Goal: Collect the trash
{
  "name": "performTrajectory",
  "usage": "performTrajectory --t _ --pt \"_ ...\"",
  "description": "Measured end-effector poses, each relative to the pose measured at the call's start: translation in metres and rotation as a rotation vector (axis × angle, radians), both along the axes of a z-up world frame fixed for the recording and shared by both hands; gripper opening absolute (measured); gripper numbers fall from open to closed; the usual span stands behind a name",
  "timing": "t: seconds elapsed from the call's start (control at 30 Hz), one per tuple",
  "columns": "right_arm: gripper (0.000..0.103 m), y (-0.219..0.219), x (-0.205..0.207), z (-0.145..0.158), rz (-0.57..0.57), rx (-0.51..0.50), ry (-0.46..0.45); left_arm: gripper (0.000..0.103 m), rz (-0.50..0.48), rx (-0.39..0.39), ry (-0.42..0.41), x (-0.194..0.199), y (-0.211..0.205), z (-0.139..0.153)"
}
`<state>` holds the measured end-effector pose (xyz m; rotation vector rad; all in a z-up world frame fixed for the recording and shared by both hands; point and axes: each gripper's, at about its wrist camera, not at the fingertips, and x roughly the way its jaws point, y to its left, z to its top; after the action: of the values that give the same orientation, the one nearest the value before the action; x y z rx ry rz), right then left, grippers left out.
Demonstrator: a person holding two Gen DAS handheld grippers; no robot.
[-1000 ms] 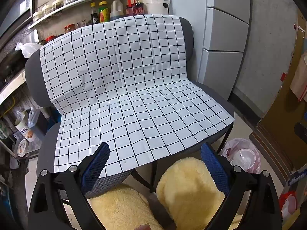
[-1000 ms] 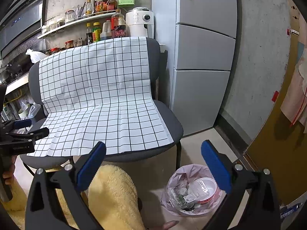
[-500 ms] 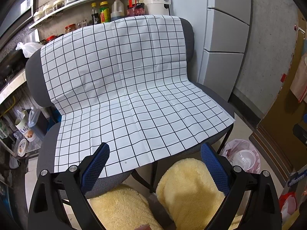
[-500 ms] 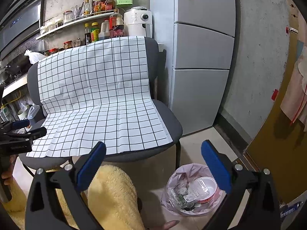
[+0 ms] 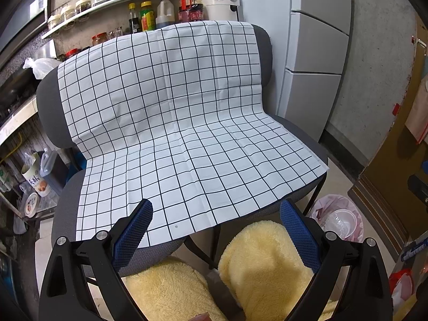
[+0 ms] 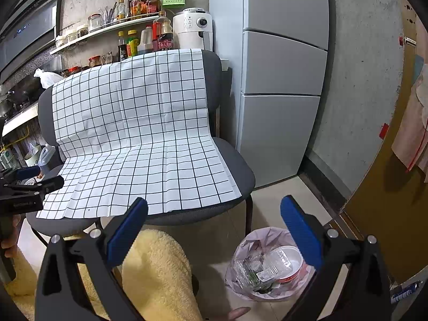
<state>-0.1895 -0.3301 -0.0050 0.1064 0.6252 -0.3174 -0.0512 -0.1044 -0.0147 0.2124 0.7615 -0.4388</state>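
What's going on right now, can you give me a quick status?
Left gripper open, empty. Right gripper open, empty. Trash bin on floor, holding containers. Checked cloth bare.

Checked sheet (image 5: 171, 123): smooth, matt, creased along fold lines; cloth or paper cannot be told. Chair upholstery (image 5: 50, 112): grey woven fabric, matt. Fleece trousers (image 5: 262, 262): yellow, deep pile. Gripper pads (image 6: 125, 232): blue, fine mesh-textured, on matt black plastic fingers. Bin liner (image 6: 267, 240): thin, glossy pink plastic. Fridge (image 6: 283, 61): smooth, satin grey. Wall (image 6: 361, 80): rough concrete.
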Motion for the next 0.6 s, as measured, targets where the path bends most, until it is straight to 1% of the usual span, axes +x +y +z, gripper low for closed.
performTrajectory --t 0.6 --pt "0.097 -0.0011 -0.0001 -0.0010 -0.010 0.004 0.000 0.095 0.008 0.003 -0.004 -0.0010 0.0014 0.0008"
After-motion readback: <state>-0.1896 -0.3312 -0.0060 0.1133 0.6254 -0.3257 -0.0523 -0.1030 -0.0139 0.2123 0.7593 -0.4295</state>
